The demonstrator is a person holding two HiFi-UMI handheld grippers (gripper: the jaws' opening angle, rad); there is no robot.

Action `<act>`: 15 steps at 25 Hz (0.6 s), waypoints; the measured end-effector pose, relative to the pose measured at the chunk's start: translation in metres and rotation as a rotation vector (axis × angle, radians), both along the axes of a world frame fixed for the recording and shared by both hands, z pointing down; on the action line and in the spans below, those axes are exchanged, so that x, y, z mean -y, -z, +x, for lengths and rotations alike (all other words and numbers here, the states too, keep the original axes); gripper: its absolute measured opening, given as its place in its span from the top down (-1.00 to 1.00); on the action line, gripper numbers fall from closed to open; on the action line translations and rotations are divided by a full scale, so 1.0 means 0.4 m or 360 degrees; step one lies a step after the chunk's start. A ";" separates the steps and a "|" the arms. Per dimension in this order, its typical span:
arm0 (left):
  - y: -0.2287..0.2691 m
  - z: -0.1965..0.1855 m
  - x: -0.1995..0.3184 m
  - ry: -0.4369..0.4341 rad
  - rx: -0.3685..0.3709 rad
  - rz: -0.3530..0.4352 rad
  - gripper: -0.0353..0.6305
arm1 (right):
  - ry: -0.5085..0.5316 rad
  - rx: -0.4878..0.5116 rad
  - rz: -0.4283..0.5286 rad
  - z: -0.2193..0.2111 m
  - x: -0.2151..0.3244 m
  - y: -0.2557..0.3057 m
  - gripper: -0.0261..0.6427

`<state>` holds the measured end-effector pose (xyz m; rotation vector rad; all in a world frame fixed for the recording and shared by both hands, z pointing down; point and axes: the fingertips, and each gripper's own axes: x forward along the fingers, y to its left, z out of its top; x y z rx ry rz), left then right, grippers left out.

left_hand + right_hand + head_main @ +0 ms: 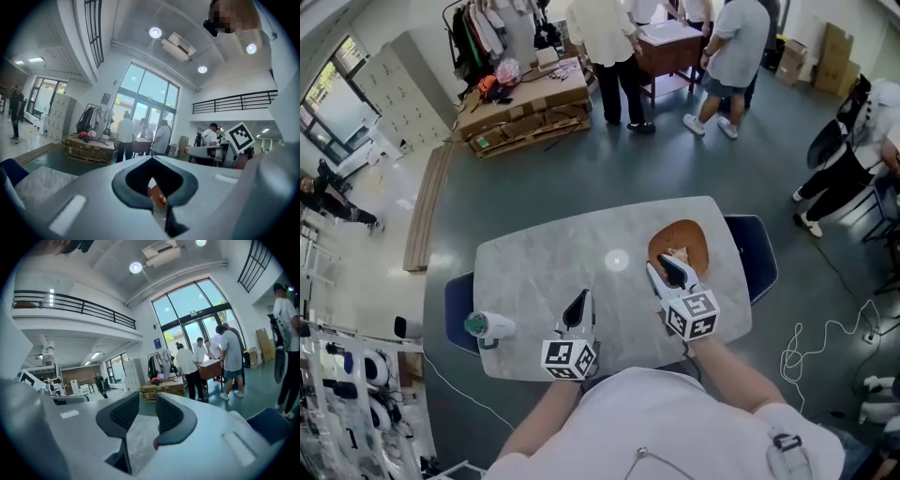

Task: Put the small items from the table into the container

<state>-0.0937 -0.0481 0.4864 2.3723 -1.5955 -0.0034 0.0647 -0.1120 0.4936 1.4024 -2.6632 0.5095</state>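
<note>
A brown bowl sits at the right of the grey marble table, with a pale small item inside it. My right gripper hovers over the bowl's near rim. In the right gripper view its jaws stand apart with nothing between them, only tabletop showing through the gap. My left gripper is above the table's near middle, jaws together. In the left gripper view the tips meet, and a small orange-red item is pinched behind them.
A white-and-green object lies at the table's left front corner. Blue chairs stand at both sides. Several people stand around a wooden desk beyond, next to a pallet of cardboard. A cable lies on the floor.
</note>
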 end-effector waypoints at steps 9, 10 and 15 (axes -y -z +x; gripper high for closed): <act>0.072 -0.030 -0.028 0.0040 -0.0091 0.0138 0.88 | 0.0011 -0.0057 0.0101 -0.011 -0.077 0.051 0.70; 0.078 -0.034 -0.031 0.0043 -0.0098 0.0150 0.88 | 0.0015 -0.0056 0.0102 -0.013 -0.083 0.053 0.70; 0.092 -0.052 -0.037 0.0049 -0.0067 0.0189 0.88 | 0.0029 -0.0066 0.0115 -0.032 -0.097 0.061 0.70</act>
